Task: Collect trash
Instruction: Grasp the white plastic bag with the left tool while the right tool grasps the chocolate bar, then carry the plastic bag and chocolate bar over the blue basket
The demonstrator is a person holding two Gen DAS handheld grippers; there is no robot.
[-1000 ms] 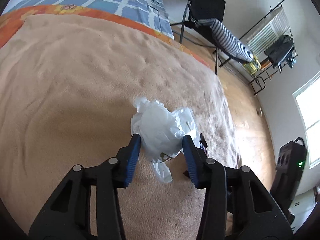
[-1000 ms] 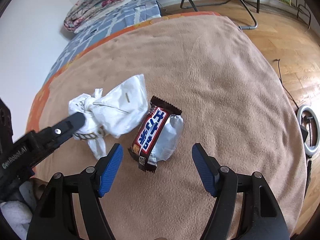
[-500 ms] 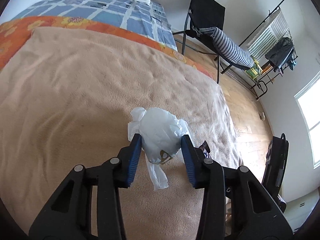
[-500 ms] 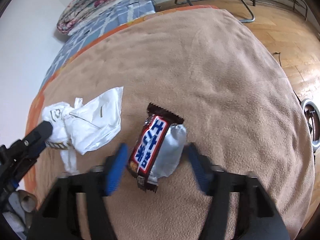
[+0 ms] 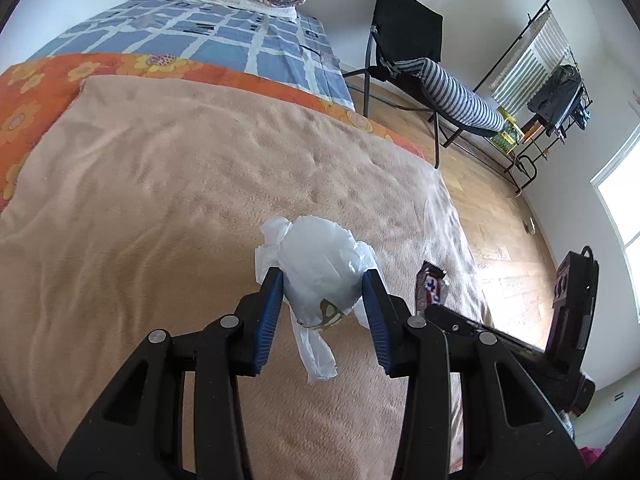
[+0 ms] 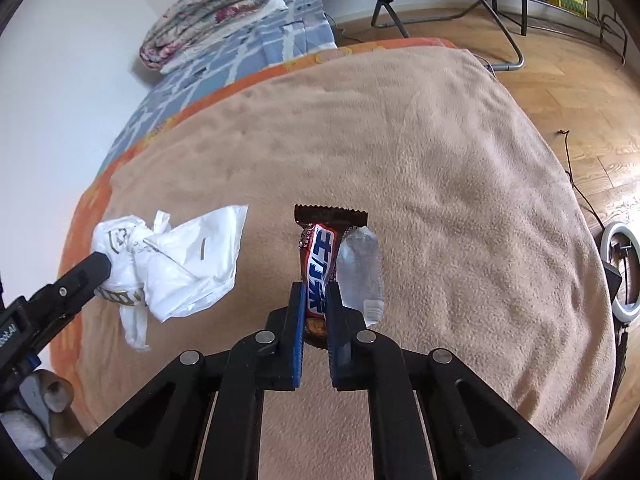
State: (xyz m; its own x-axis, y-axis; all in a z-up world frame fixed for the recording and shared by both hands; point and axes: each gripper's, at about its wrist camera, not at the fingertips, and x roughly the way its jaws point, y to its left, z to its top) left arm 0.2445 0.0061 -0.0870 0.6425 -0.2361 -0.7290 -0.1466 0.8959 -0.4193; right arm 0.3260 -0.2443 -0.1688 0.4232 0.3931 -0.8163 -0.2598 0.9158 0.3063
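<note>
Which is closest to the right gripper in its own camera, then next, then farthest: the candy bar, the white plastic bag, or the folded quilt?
1. The candy bar, pinched between the right gripper fingers, dead center.
2. The white plastic bag, off to the left on the tan blanket, held by the left gripper.
3. The folded quilt, far back at the upper left.

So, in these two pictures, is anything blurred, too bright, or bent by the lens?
Left wrist view: sharp; the window is blown out, sunlight glares on the wooden floor, and the fisheye curves the beige blanket. Right wrist view: also sharp, the candy wrapper print clear; the white plastic bag is bright but keeps its folds; corners are dark.
</note>
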